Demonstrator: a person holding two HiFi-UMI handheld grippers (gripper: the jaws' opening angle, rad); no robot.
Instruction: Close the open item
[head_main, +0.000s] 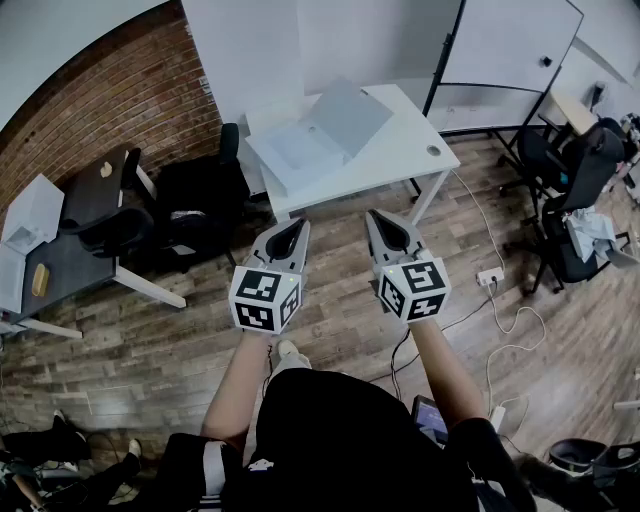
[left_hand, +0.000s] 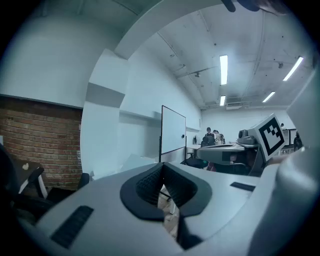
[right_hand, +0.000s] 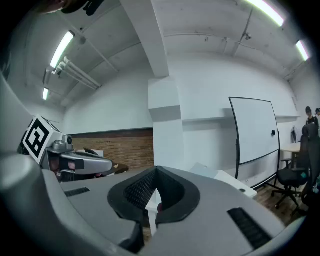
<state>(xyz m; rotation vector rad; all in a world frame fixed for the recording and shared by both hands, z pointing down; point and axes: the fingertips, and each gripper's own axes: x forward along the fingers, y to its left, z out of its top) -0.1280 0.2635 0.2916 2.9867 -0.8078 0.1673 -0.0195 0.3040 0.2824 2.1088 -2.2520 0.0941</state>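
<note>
An open grey laptop (head_main: 325, 132) lies on the white table (head_main: 410, 150) ahead of me, its lid tilted back toward the right. Both grippers hang in the air over the wooden floor, short of the table's near edge and touching nothing. My left gripper (head_main: 297, 226) is shut and empty; in its own view the jaws (left_hand: 162, 168) meet at the tip. My right gripper (head_main: 374, 216) is shut and empty too (right_hand: 156, 170). In the right gripper view the table (right_hand: 235, 183) and the laptop's lid (right_hand: 202, 170) show just beyond the jaws.
Black office chairs (head_main: 195, 215) stand left of the table beside a dark desk (head_main: 60, 255). A whiteboard (head_main: 505, 45) stands at the back right, with more chairs (head_main: 580, 175) near it. A power strip (head_main: 490, 275) and cables lie on the floor at my right.
</note>
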